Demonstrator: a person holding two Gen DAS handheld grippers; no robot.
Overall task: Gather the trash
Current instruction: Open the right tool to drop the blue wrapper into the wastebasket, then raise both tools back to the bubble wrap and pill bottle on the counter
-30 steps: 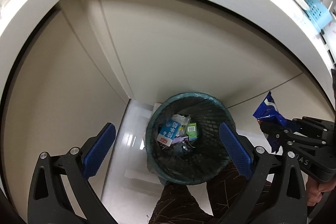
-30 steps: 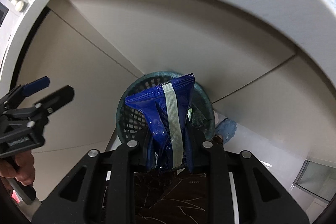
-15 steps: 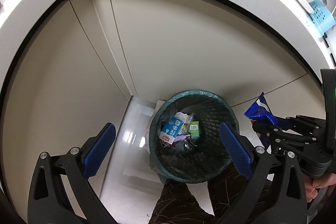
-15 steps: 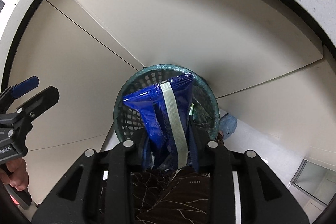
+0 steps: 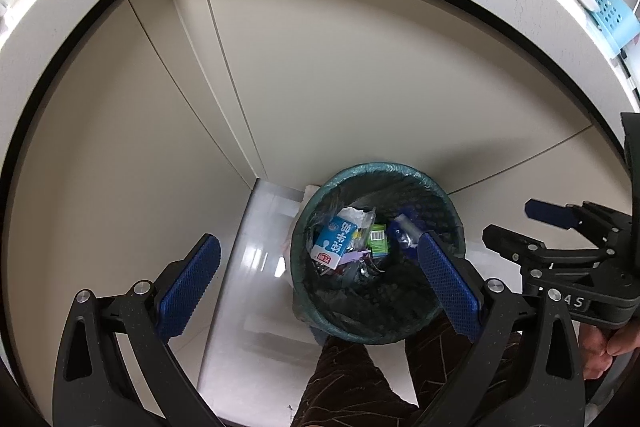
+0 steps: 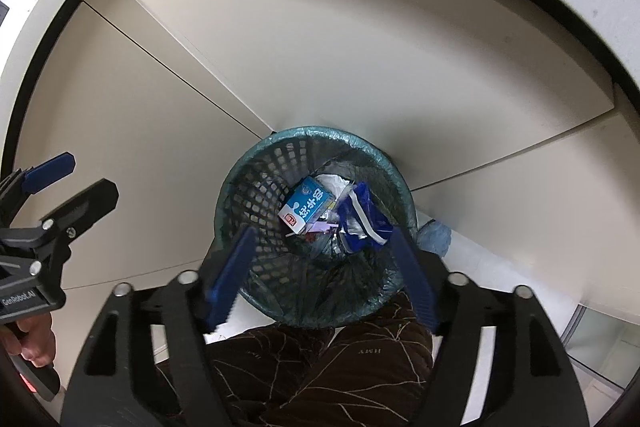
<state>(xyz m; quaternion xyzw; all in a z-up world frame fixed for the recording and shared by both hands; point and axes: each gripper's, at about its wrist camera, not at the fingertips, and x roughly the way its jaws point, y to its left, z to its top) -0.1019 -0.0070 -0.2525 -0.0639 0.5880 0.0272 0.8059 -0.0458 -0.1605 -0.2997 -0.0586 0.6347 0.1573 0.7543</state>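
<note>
- Since it is thin crinkly foil, the blue wrapper (image 6: 362, 223) looks light, soft and slippery; it lies inside the bin (image 6: 256, 163), beside the milk carton (image 6: 306, 209).
- Best pinched at a flat sealed edge, I judge.
- Right tongs (image 6: 320, 279) stand apart, empty, above the bin.
- Left tongs (image 5: 320, 283) likewise apart, empty.

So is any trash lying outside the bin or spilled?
Maybe. Something pale blue and crumpled lies on the floor beside the trash bin; I can't tell what. The blue wrapper and milk carton are inside.
</note>
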